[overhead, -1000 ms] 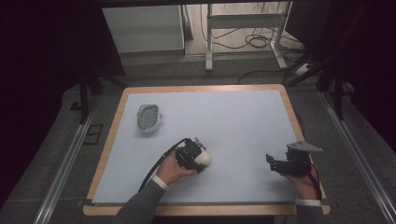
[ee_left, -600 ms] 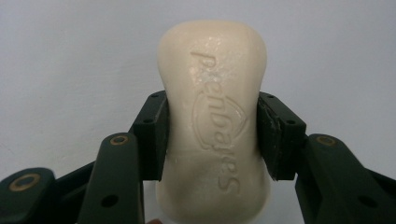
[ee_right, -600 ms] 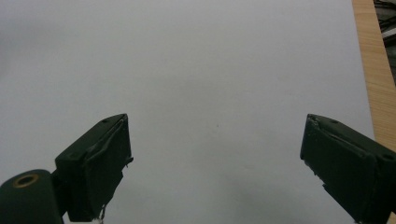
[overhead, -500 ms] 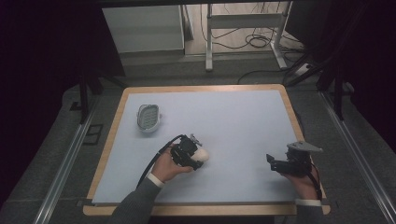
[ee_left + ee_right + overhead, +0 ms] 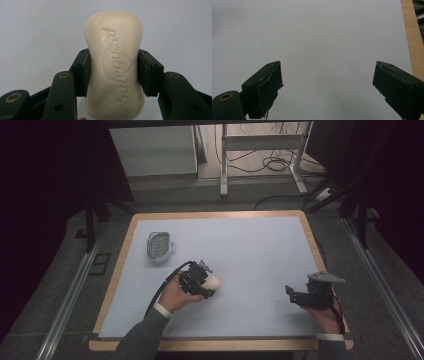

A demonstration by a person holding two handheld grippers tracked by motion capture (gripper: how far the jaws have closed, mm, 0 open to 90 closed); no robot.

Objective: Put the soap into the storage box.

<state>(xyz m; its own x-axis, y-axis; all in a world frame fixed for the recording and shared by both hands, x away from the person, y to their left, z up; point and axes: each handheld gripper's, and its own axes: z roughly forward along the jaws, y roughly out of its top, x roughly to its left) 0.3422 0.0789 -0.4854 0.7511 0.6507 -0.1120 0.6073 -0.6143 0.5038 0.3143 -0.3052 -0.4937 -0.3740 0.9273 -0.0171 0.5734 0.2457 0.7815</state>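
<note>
One soap bar [image 5: 113,65] is sitting clamped between the left gripper's [image 5: 209,281] pads, over the table [image 5: 250,245] near its front-left. Embossed writing on it is reading approx. "pembajes", hard to be sure. One soap dish [image 5: 159,246] is lying far left. Right gripper [image 5: 291,293] is hanging wide, nothing betw. its jaws.

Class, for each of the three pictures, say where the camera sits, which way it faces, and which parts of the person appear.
High view: above the table's near side, facing forward and down on the pale blue mat; both forearms, left gripper, right gripper.
Left gripper view: on that gripper, along jaws clamping the cream embossed soap bar.
Right gripper view: on that gripper, jaws apart over bare mat.
Shared: soap bar, mat.
</note>
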